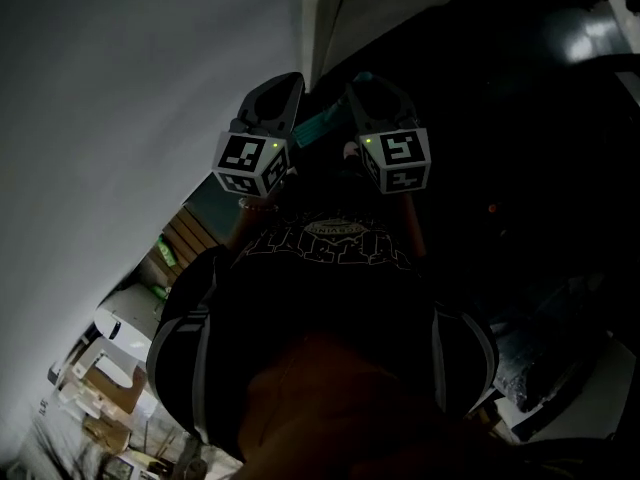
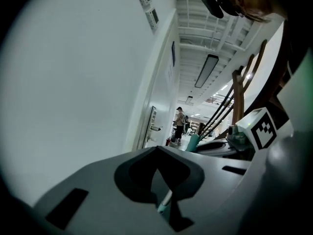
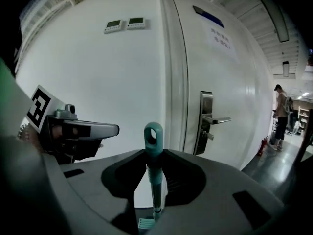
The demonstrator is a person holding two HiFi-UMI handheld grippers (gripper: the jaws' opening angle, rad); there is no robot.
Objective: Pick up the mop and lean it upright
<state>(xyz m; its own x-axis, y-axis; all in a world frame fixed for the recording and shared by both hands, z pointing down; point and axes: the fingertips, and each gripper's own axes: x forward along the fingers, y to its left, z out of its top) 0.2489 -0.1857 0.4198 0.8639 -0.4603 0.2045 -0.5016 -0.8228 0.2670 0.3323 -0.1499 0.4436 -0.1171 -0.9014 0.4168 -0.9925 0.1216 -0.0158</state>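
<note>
**Rest the top of the mop on the plain wall, not on the door**

Your left gripper (image 2: 157,153) is closed narrow on the thin shaft of the mop (image 2: 164,203), which shows at 6 o'clock in the left gripper view. Your right gripper (image 3: 154,154) is closed on the same mop higher up, on the teal part just under the hanging loop (image 3: 153,133). The shaft stands nearly upright there, with the top end up. The mop head is too small to tell.

The step in hand seems to be the leaning itself. Bring the loop toward the white wall (image 3: 98,82) at 12 o'clock. Stay away from the door (image 3: 220,67) and its door lever (image 3: 215,120) at 3 o'clock, because a door that opens would drop the mop. Let the lower end sit firm on the floor first. Then release the left gripper, and after it the right, slowly, and watch if the top slides sideways.
</note>
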